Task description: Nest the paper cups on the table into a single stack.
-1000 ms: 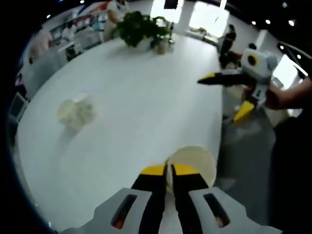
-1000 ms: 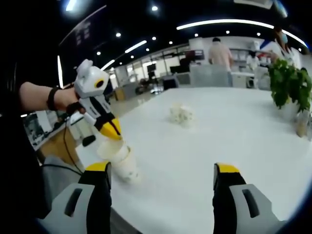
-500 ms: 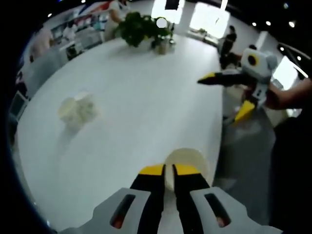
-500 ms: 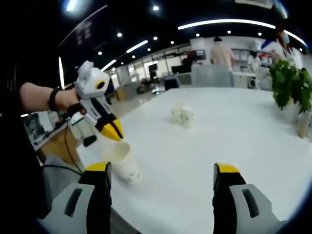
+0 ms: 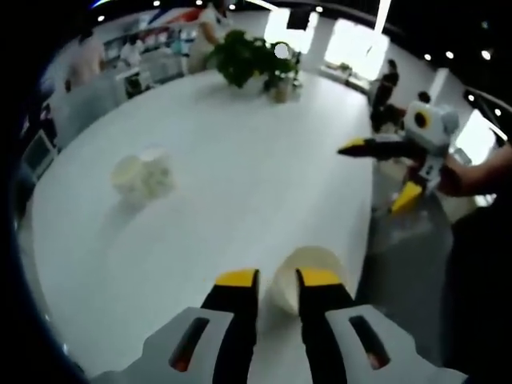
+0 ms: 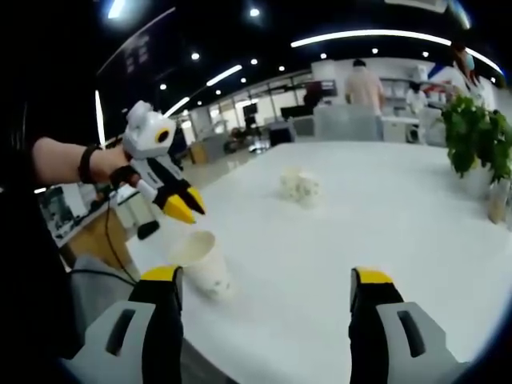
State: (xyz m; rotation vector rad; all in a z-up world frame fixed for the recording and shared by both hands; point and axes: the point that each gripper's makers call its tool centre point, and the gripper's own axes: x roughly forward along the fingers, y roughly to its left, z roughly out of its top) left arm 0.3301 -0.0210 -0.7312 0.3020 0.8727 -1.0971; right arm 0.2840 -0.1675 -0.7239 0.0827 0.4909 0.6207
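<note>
Left tool (image 5: 278, 282) stands slightly parted, empty, just above a cream paper cup (image 5: 308, 274) on the white counter (image 5: 240, 176). Further cups (image 5: 142, 173) cluster ahead-left. Right tool (image 6: 266, 286) gapes wide, holding nothing.

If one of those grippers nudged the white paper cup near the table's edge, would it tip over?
Probably: the white paper cup looks thin, light and empty. Squeezed hard, it would likely crumple. It stands near the edge of the white table, so a push might send it off.

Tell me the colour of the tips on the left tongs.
Yellow tips on the left tongs, best shown in the right gripper view.
</note>
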